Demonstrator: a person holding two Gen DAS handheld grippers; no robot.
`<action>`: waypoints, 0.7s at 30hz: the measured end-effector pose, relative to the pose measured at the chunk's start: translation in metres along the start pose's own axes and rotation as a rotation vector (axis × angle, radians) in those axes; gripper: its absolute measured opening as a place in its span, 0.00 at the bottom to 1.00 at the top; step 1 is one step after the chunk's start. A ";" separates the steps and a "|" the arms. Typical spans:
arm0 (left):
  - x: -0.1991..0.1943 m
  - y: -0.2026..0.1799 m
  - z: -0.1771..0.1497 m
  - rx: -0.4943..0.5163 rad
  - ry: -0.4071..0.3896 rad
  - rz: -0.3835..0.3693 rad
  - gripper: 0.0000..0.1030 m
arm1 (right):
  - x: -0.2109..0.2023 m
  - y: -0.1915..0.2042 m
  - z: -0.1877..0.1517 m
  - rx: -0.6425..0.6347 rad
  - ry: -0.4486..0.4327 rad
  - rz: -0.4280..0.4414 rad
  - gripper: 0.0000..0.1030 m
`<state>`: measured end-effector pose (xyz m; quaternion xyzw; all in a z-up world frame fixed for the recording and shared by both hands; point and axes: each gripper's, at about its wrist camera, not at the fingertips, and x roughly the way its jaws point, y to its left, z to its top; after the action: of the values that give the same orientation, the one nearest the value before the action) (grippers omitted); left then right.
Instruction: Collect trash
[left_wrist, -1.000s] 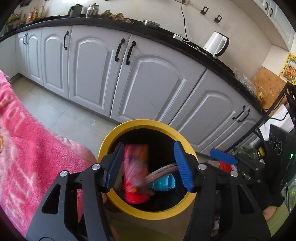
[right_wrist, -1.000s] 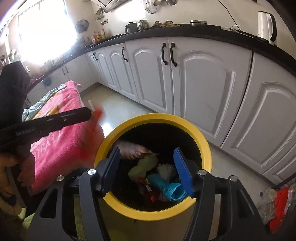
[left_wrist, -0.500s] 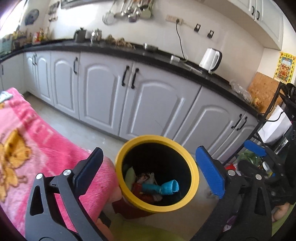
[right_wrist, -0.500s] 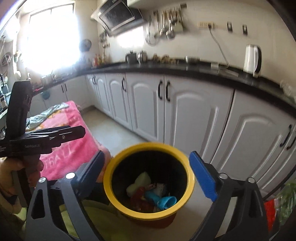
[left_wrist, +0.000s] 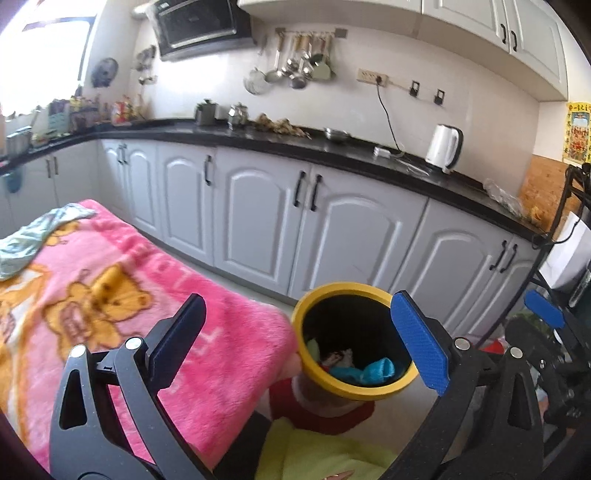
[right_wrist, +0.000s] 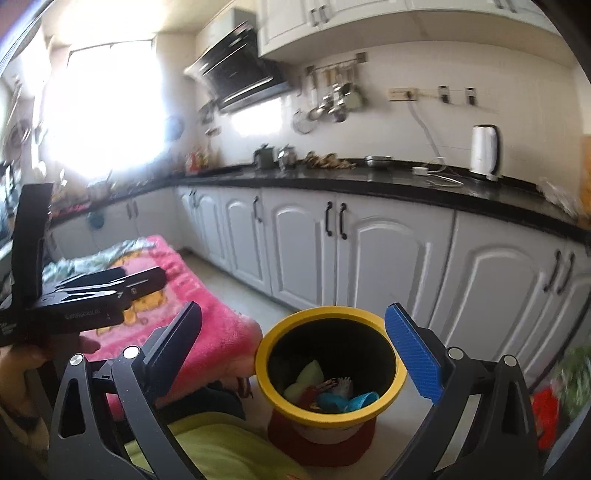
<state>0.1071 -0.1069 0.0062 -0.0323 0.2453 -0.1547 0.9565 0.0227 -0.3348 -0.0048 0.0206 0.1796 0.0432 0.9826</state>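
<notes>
— What changed just now? A second ago both pairs of tongs were right down over the round yellow-rimmed black trash bin (left_wrist: 356, 345), half closed.

— They've let go and backed off. A red wrapper-like piece sat between the left tongs' blue pads then; now it's gone from them, and the bin sits lower and farther ahead in both views. So that load looks dropped.

— Start on the left, then. What about the left tongs (left_wrist: 295, 341)?

— Spread as wide as they go, nothing between the pads. Left of them lies the pink fleece blanket with a yellow bear print (left_wrist: 110, 295); the bin sits ahead toward their right pad, not touched.

— And the right tongs (right_wrist: 301, 350)?

— Same: gaping, empty. The bin is ahead between the pads, clear of both. Inside I can make out a crumpled turquoise scrap (right_wrist: 360, 400), a pale green piece (right_wrist: 308, 373) and something red, jumbled on the bottom.

— So what does it mean for the collecting?

— I'd judge this drop finished, both hands free for the next piece. I can't see any loose trash on the blanket from here, so whether more remains I can't tell.
</notes>
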 end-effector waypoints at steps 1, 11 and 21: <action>-0.005 0.002 -0.001 0.001 -0.012 0.013 0.89 | -0.004 0.003 -0.004 0.000 -0.018 -0.009 0.94; -0.054 0.012 -0.030 -0.008 -0.106 0.080 0.89 | -0.021 0.025 -0.028 -0.015 -0.073 -0.049 0.94; -0.066 0.008 -0.037 -0.003 -0.164 0.092 0.89 | -0.021 0.033 -0.036 -0.049 -0.067 -0.026 0.94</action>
<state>0.0371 -0.0779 0.0032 -0.0351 0.1676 -0.1072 0.9794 -0.0120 -0.3029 -0.0291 -0.0045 0.1456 0.0341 0.9887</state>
